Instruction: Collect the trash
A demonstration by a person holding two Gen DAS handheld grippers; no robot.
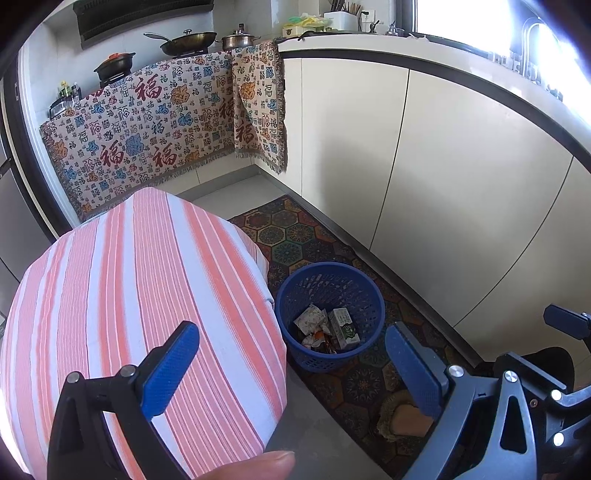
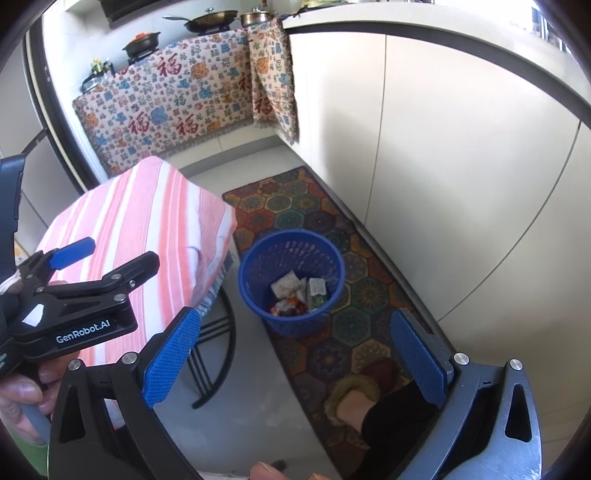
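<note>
Trash [image 1: 327, 326] lies inside the blue basket [image 1: 291, 295] on the patterned rug [image 1: 295, 236] beside the striped table [image 1: 147, 295]; your left gripper [image 1: 291, 369] and right gripper [image 2: 295, 354] hang above, fingers spread, holding nothing.

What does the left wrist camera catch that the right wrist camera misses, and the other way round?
Only the left wrist view shows the bright window, the faucet and the white utensil holder on the counter. Only the right wrist view shows the black metal legs under the striped table and the left hand-held gripper seen from the side, open and empty. Both show the blue trash basket with wrappers and a small carton inside, standing on the patterned rug.
</note>
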